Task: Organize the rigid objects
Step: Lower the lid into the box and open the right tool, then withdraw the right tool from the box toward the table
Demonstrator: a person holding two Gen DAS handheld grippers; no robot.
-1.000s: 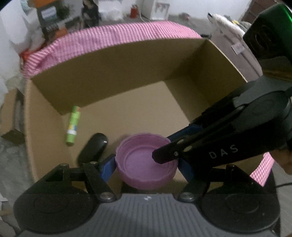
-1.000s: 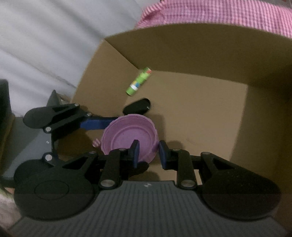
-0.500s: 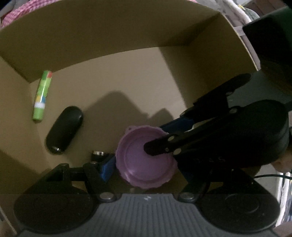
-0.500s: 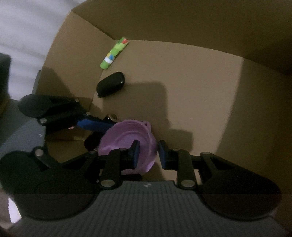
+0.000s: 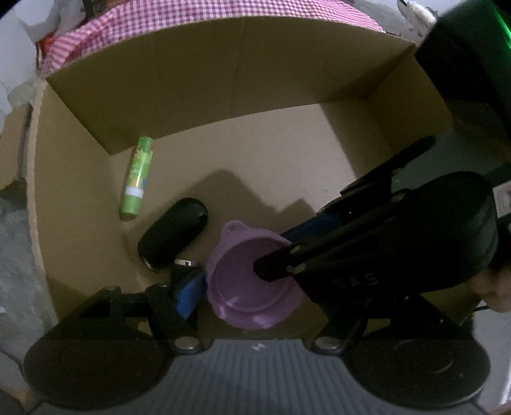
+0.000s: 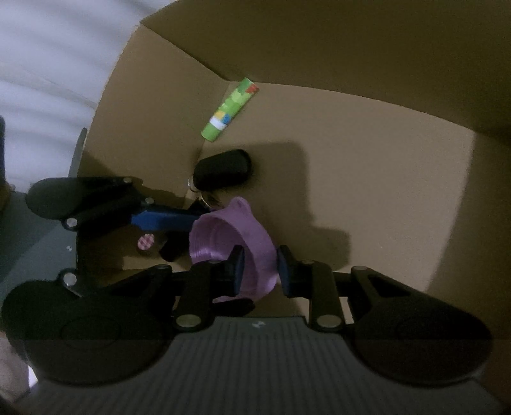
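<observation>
Left wrist view: the cardboard box (image 5: pixel 198 83) fills the picture, with a pink checked cloth (image 5: pixel 198 16) showing beyond its far wall. On the box floor lie a green tube (image 5: pixel 136 178) near the far-left corner and a black oval fob (image 5: pixel 174 233) just nearer the camera. The purple lid (image 5: pixel 249 287) sits low inside the box, close to the near wall, hollow side up. The left gripper (image 5: pixel 252 287) stands fairly wide with its blue left finger (image 5: pixel 188 293) against the lid's rim; its other finger is hidden behind the right gripper (image 5: pixel 281 255), which reaches in from the right and blocks that side — one of its fingers dips into the lid's hollow, the other lies outside the wall.

Right wrist view: the right gripper (image 6: pixel 258 268) is nearly closed, its two blue pads pinching the lid (image 6: pixel 230 236) wall between them. The left gripper (image 6: pixel 191 220) comes in from the left, its blue finger touching the lid's rim. Only here does a small metal ring (image 6: pixel 210 199) show between the fob (image 6: pixel 223 169) and the lid. The tube (image 6: pixel 228 110) lies in the corner by the box (image 6: pixel 367 57) wall.
</observation>
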